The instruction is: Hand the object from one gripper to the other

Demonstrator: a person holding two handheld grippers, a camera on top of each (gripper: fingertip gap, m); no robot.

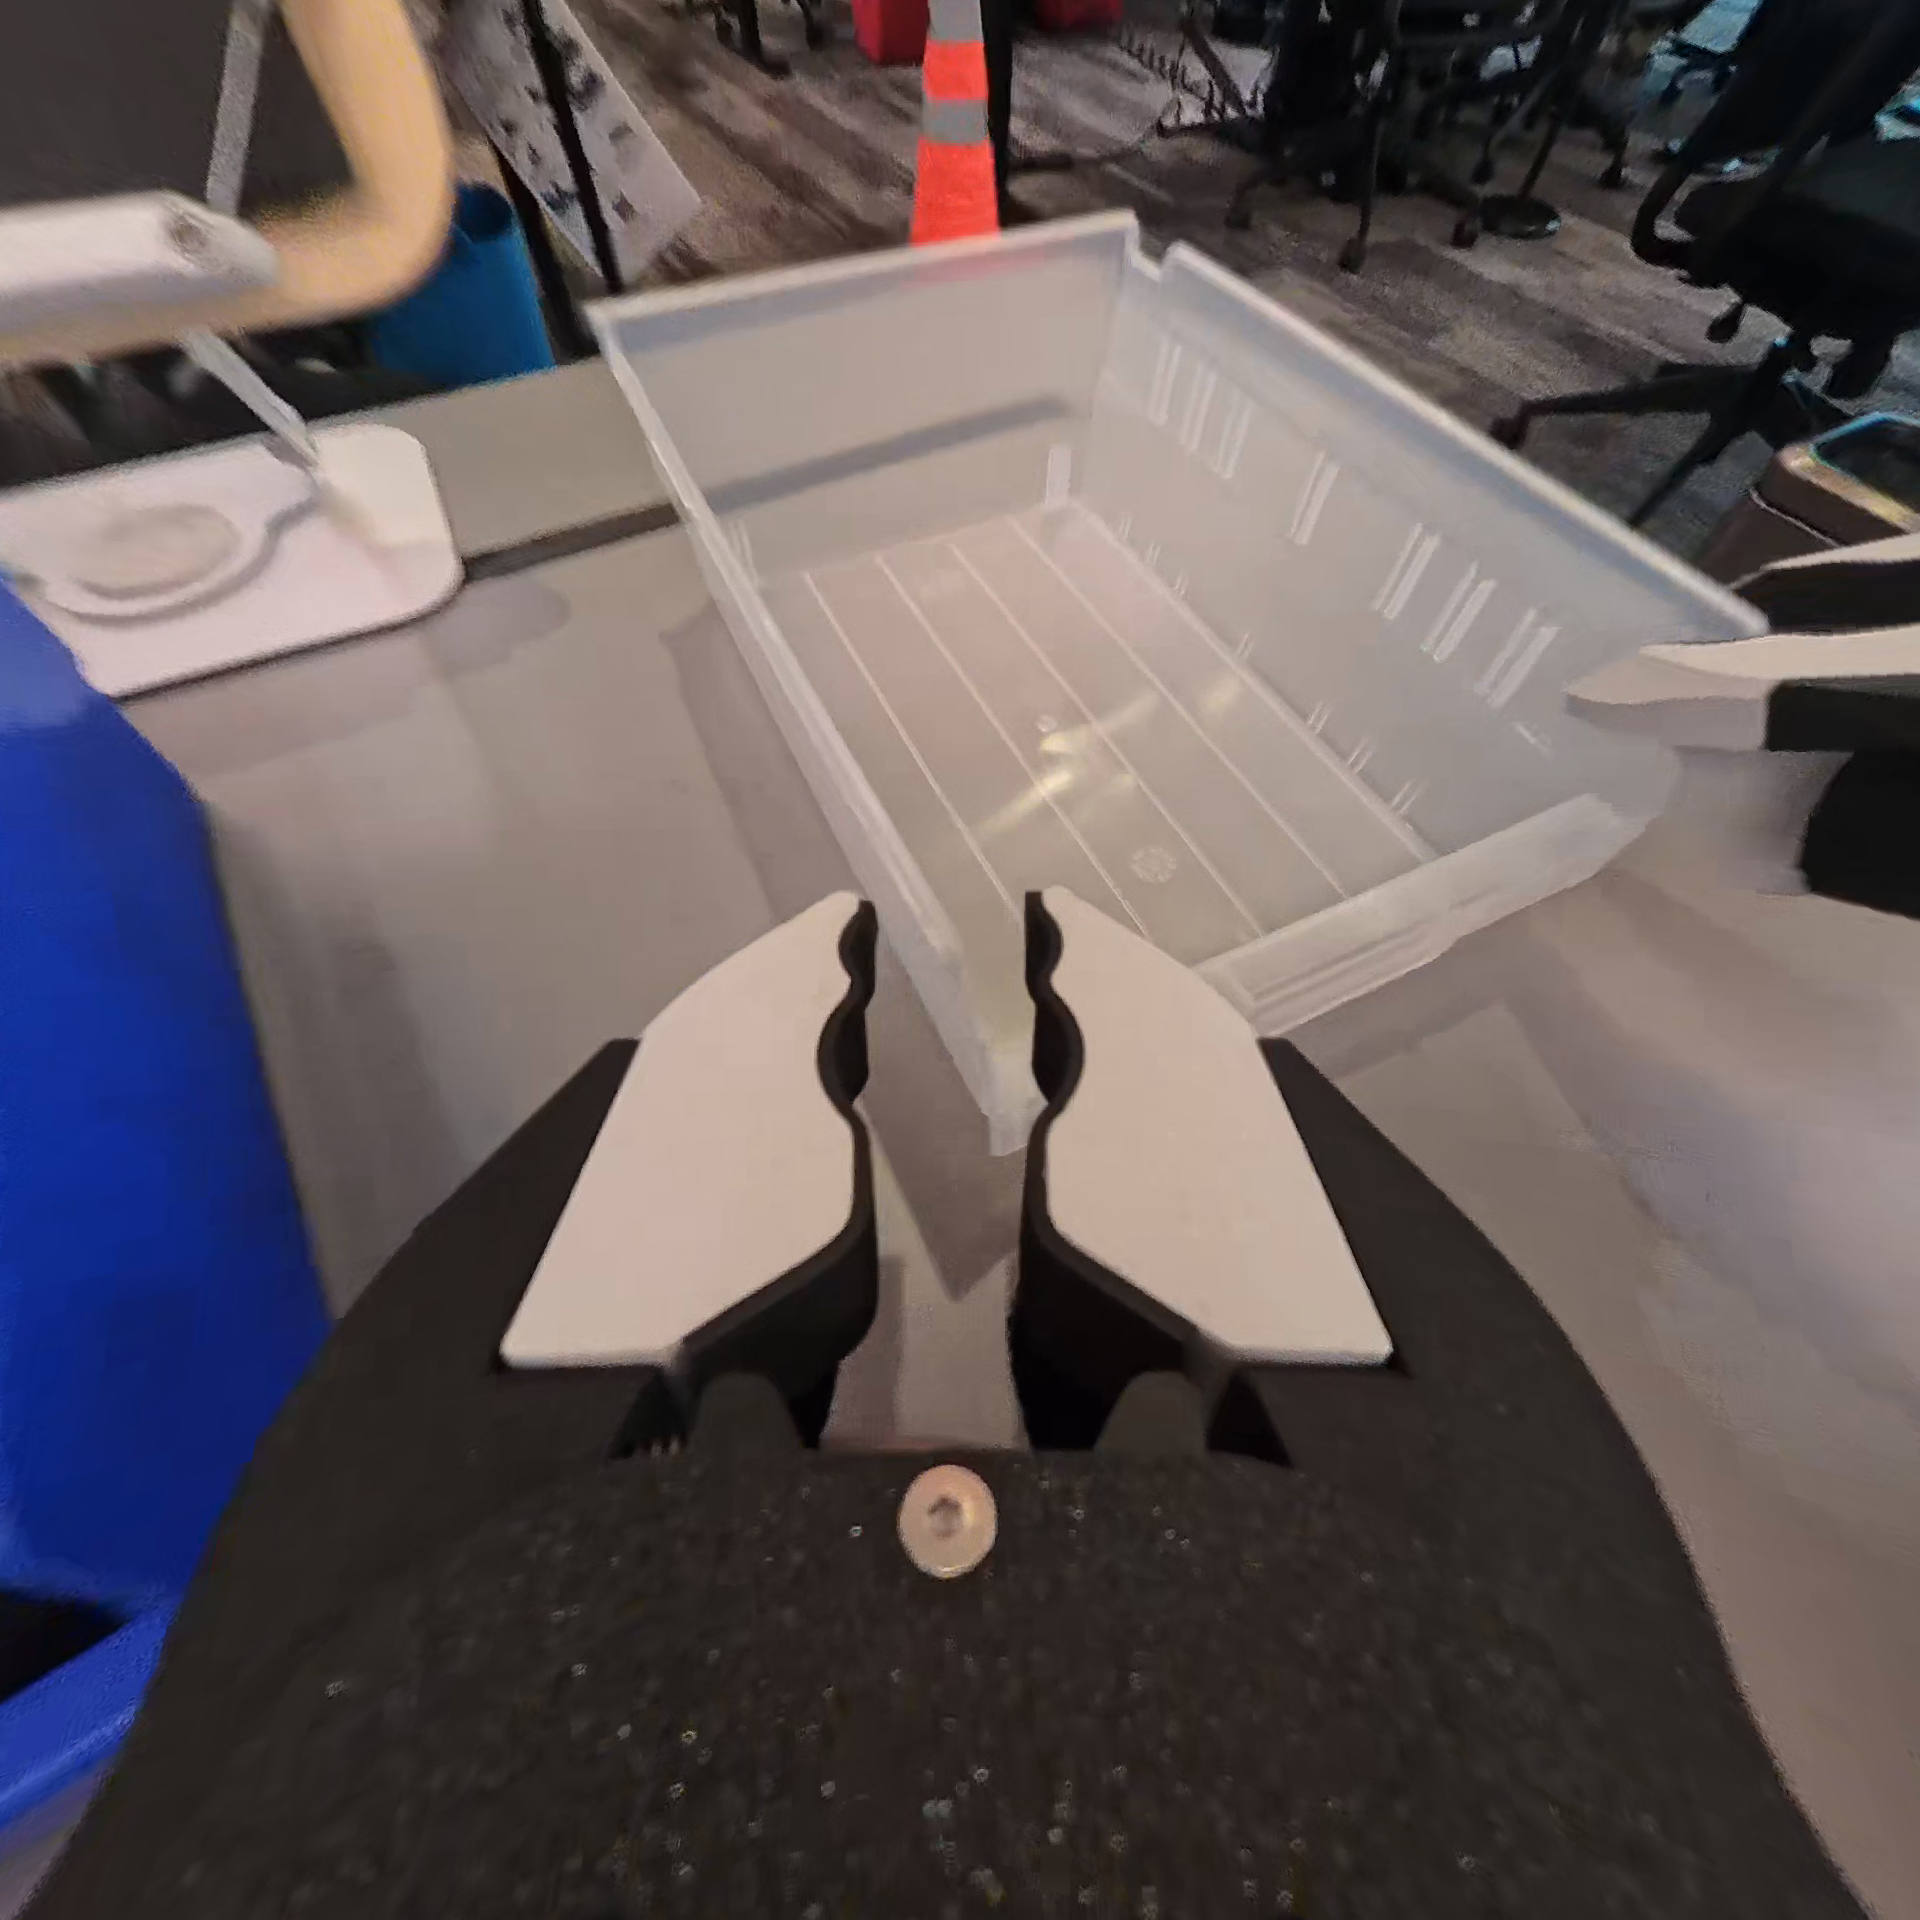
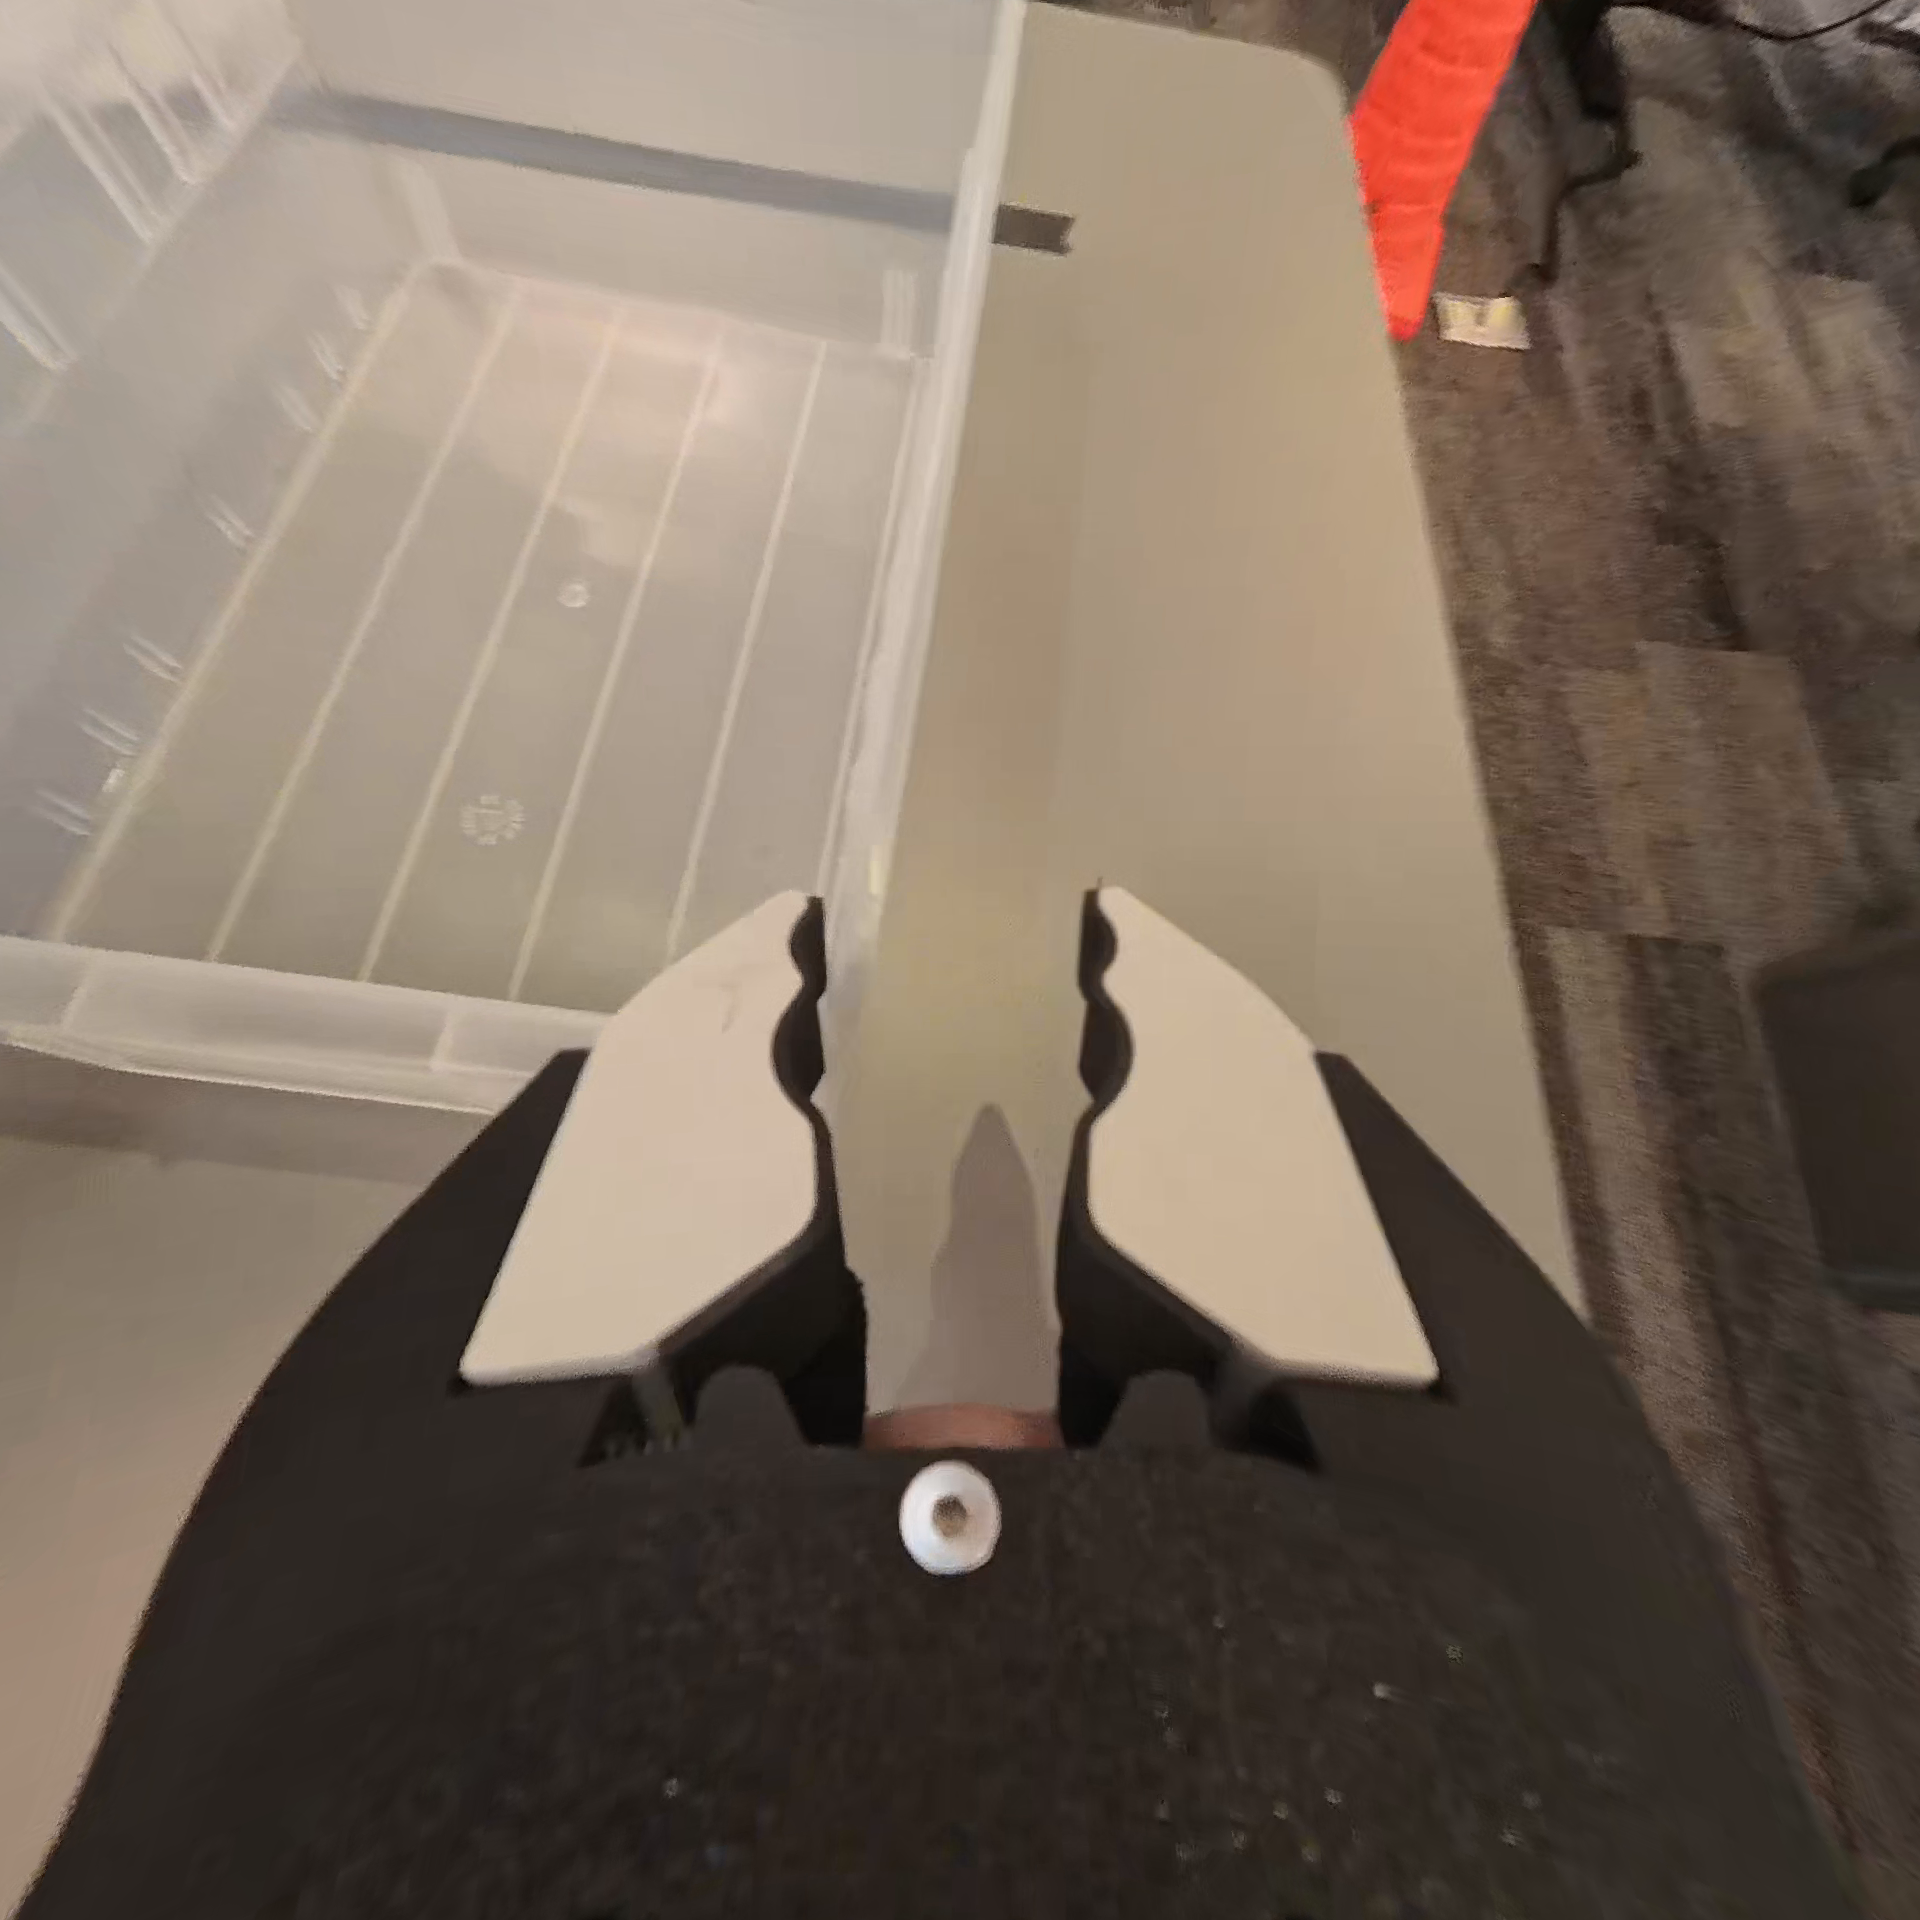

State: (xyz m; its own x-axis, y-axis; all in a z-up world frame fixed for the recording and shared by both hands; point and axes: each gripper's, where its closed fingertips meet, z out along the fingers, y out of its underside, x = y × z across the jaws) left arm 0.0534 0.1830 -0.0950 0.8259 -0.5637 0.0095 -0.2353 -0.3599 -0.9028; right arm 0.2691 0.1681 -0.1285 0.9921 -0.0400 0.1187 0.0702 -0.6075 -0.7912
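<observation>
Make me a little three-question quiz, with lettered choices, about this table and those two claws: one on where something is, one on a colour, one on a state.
1. Where does the clear plastic bin sit?
A. on the grey table
B. on the floor
C. on a chair

2. What colour is the traffic cone behind the table?
A. green
B. orange with grey bands
C. yellow

3. What is the left claw holding?
A. a cup
B. a pen
C. nothing

Answers:
1 A, the bin's base rests on the tabletop.
2 B, that is how it shows past the bin's far wall.
3 C, its jaws stand apart with only table and bin seen between them.
</observation>
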